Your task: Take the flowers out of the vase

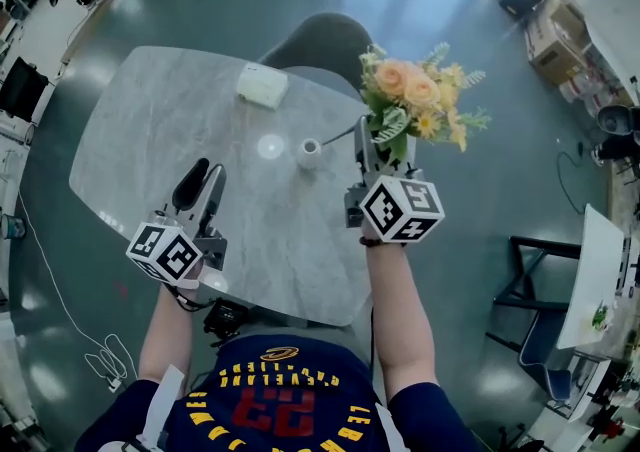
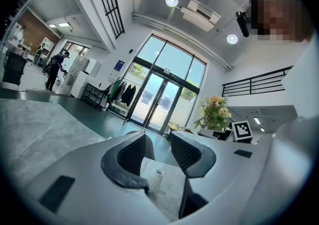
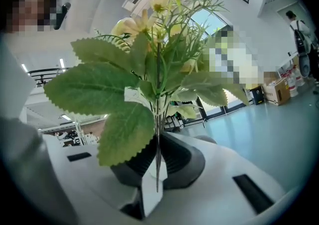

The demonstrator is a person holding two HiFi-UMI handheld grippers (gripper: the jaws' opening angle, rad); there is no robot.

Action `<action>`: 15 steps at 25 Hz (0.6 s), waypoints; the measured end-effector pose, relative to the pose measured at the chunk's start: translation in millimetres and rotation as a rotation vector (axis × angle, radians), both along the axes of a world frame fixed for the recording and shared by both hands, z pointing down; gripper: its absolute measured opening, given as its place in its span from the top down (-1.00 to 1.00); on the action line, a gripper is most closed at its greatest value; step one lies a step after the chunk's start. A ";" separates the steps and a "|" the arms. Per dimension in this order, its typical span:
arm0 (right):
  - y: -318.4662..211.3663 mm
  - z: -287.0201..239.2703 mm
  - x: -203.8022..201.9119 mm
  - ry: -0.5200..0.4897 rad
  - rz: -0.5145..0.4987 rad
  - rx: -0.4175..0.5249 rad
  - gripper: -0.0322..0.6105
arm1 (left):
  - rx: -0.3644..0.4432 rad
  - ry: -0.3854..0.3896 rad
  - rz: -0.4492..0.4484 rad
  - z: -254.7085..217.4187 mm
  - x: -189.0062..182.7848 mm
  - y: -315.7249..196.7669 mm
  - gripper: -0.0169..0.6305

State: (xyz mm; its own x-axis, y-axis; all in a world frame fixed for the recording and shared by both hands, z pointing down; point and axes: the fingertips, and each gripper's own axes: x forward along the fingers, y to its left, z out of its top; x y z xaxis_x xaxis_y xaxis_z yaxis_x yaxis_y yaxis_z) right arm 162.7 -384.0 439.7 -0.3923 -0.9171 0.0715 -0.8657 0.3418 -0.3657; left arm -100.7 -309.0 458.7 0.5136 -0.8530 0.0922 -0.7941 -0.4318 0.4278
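Note:
A bunch of peach and yellow flowers [image 1: 415, 95] with green leaves is held up in the air, clear of the small white vase [image 1: 310, 152] that stands empty on the grey marble table [image 1: 150, 140]. My right gripper [image 1: 371, 148] is shut on the thin stems. In the right gripper view the stems [image 3: 158, 134] run down between the dark pads of the right gripper [image 3: 158, 158], and the leaves hide much of the room. My left gripper [image 1: 204, 178] hovers over the table's left part, open with nothing in it. Between the jaws of the left gripper [image 2: 158, 150], the vase [image 2: 158, 176] shows farther off.
A flat white box [image 1: 262, 85] lies at the table's far side. A dark chair [image 1: 325, 40] stands behind the table. Another chair [image 1: 535, 290] and a white board are at the right, beyond the table's edge. Cardboard boxes [image 1: 550, 35] sit at the back right.

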 end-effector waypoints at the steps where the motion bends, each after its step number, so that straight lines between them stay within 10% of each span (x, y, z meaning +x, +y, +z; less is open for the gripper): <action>1: 4.0 -4.3 5.0 -0.009 0.001 0.006 0.80 | 0.006 -0.003 -0.002 -3.0 2.4 1.8 0.45; 15: 33.4 -44.9 38.3 -0.133 0.004 0.059 0.80 | 0.041 -0.019 -0.018 -28.0 14.5 12.3 0.45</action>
